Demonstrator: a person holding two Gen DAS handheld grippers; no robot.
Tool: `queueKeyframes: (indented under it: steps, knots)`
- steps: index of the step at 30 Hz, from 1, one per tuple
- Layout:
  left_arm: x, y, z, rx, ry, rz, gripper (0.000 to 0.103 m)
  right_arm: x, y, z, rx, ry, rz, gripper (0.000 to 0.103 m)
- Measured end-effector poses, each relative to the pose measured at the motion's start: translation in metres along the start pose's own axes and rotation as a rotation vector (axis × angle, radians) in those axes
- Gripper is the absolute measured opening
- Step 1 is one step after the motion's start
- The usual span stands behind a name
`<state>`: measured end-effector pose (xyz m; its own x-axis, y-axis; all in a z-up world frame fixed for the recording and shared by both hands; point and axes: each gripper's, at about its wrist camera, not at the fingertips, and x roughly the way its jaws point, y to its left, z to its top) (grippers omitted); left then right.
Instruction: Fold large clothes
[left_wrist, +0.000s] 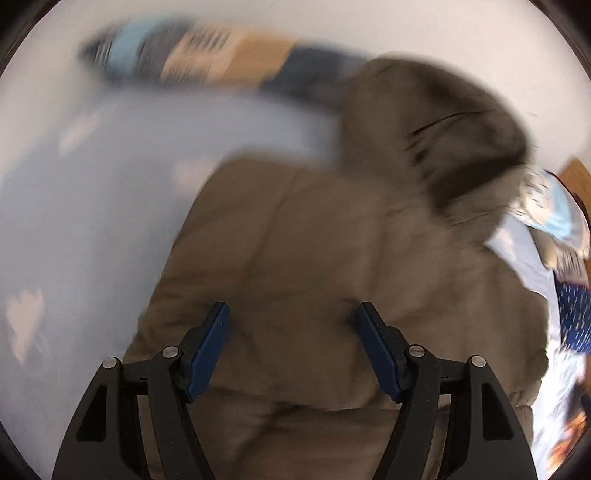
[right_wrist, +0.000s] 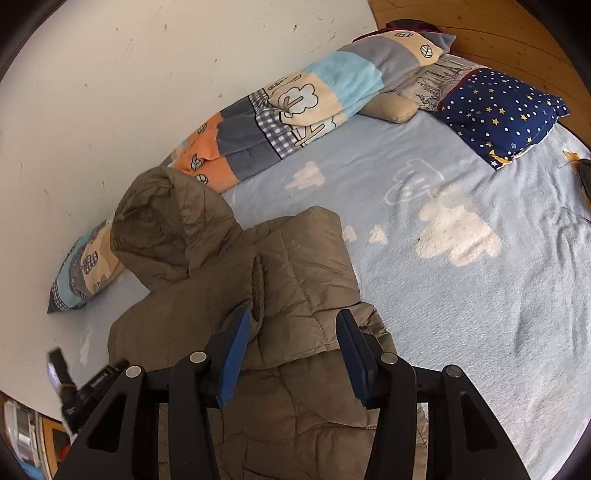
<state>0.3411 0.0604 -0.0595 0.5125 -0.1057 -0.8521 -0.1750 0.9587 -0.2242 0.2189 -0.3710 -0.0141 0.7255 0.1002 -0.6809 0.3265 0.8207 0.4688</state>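
Right wrist view: right gripper (right_wrist: 291, 354) jaws apart over the olive jacket (right_wrist: 295, 280), hood (right_wrist: 162, 225) at ten o'clock. Left gripper (left_wrist: 293, 350) jaws apart above the blurred jacket (left_wrist: 295, 258).

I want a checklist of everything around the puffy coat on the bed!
Surface: bed sheet, light blue with white clouds.
Job's things: brown hooded coat, sleeves folded in, hood toward the wall.
Clutter: patchwork blanket along the wall; star pillow.
Grippers: left gripper and right gripper open above the coat.
Cables: nothing seen.
Surroundings: white wall; wooden headboard.
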Motion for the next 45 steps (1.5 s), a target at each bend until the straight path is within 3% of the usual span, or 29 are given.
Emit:
queueKeyframes:
  steps: [2,5,8,14,20,23,26,30,33,37,45]
  knots:
    - [0.011,0.010,0.000,-0.021,0.031,-0.034,0.074,0.001,0.000,-0.001,-0.001,0.004,-0.004,0.053]
    - [0.005,-0.008,0.003,0.044,0.017,0.027,0.074,0.001,-0.001,0.000,0.004,0.004,-0.006,0.053]
    - [-0.021,-0.023,0.005,0.053,-0.111,0.079,0.073,-0.002,-0.003,0.001,0.012,-0.001,-0.004,0.053]
    - [-0.051,-0.104,-0.020,0.242,-0.195,-0.006,0.074,-0.005,-0.004,0.002,0.012,0.001,0.001,0.053]
    - [-0.027,-0.196,-0.063,0.487,-0.133,-0.058,0.077,-0.007,-0.009,0.004,0.030,0.006,0.001,0.053]
    - [0.007,-0.218,-0.088,0.575,-0.014,0.041,0.082,-0.007,-0.008,0.004,0.026,0.012,0.004,0.053]
    - [0.015,-0.227,-0.094,0.595,-0.016,0.080,0.084,-0.008,-0.007,0.004,0.024,0.015,0.010,0.053]
    - [-0.013,-0.220,-0.092,0.562,-0.059,0.003,0.084,-0.009,-0.005,0.004,0.021,0.012,0.015,0.053]
    - [-0.041,-0.192,-0.092,0.536,-0.106,-0.015,0.084,-0.006,-0.003,0.003,0.017,0.021,0.018,0.053]
    - [-0.060,-0.143,-0.085,0.478,-0.133,0.001,0.084,-0.004,0.002,-0.001,-0.008,0.031,0.011,0.053]
    - [-0.051,-0.069,-0.075,0.362,-0.175,0.069,0.084,0.019,0.029,-0.013,-0.099,0.065,-0.041,0.053]
